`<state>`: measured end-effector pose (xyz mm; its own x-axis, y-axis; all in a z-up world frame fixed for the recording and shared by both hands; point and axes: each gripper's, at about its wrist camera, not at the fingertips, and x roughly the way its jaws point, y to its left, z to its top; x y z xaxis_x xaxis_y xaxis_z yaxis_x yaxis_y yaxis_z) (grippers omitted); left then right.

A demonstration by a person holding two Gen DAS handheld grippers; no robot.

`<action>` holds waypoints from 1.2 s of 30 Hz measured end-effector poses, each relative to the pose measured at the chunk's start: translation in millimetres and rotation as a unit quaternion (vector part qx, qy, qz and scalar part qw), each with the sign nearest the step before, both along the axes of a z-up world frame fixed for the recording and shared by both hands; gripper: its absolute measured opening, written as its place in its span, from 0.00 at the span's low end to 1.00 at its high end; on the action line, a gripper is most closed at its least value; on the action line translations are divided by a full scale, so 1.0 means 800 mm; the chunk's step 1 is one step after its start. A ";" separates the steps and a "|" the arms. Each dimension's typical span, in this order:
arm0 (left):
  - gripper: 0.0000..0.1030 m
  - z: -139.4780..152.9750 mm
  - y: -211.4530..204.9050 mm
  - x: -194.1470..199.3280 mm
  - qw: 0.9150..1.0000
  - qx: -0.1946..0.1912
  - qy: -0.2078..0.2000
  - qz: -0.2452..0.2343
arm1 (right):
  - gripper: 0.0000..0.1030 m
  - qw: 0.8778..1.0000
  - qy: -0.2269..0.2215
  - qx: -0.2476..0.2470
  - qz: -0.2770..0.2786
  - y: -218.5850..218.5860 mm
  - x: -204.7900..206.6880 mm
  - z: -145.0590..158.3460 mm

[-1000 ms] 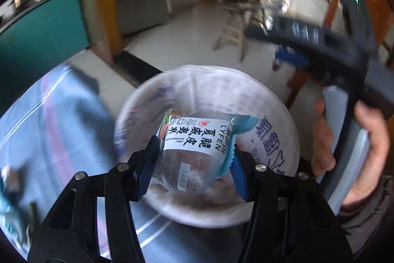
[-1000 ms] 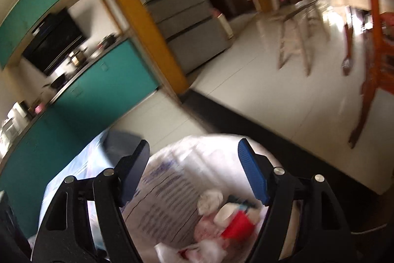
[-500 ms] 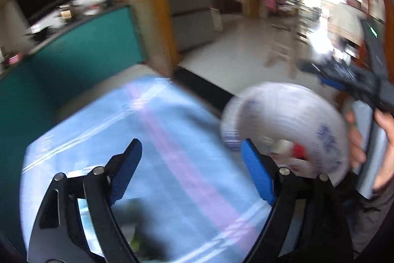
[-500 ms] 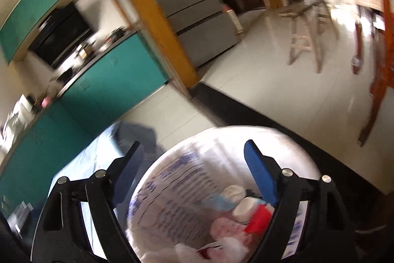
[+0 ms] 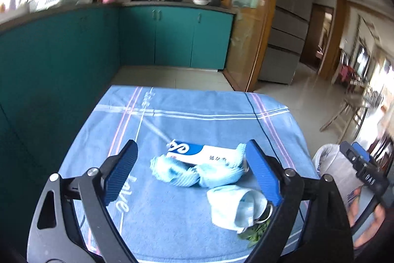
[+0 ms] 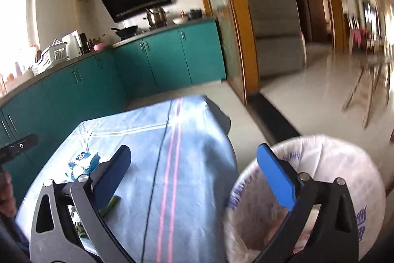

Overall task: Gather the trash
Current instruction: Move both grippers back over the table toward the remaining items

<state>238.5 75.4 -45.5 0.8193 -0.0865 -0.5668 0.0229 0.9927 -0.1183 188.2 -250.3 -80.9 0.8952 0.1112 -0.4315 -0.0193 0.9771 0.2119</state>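
My left gripper (image 5: 192, 174) is open and empty, above a blue-and-white packet (image 5: 197, 154) with crumpled light-blue masks (image 5: 194, 171) on the blue tablecloth (image 5: 172, 120). A rolled white mask (image 5: 236, 208) and green leaf scraps (image 5: 256, 232) lie to the right. My right gripper (image 6: 194, 179) is open and empty, over the table's right edge, beside the white-lined trash bin (image 6: 320, 164). The bin also shows at the far right of the left wrist view (image 5: 327, 159). The packet shows in the right wrist view (image 6: 83, 159).
Teal kitchen cabinets (image 5: 172, 41) stand beyond the table. A grey fridge (image 5: 285, 41) and wooden door frame (image 5: 258, 28) are at the right. A wooden stool (image 6: 364, 95) stands on the tiled floor.
My left gripper let a snack wrapper go into the bin, then swung left, back over the table trash. My right gripper swung left, bringing the table into its view.
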 end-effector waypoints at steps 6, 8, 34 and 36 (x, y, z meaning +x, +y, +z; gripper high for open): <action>0.89 -0.007 0.007 0.002 0.999 0.016 0.025 0.017 | 0.97 0.995 0.048 -0.047 0.075 0.048 0.019 0.001; 0.89 -0.015 0.003 0.009 0.998 0.029 0.046 0.023 | 0.97 0.993 0.048 -0.056 0.092 0.067 0.018 -0.002; 0.90 -0.041 0.030 0.007 0.993 0.057 0.095 0.047 | 0.82 0.938 0.155 0.024 0.310 0.137 0.052 -0.043; 0.90 -0.043 0.032 0.006 0.992 0.057 0.098 0.048 | 0.81 0.936 0.168 0.002 0.308 0.140 0.049 -0.059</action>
<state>243.6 101.1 -80.0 0.6931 0.0614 -0.7182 -0.0852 0.9964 0.0029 227.2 -138.2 -127.9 0.4744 0.5641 -0.6758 -0.5111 0.8016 0.3103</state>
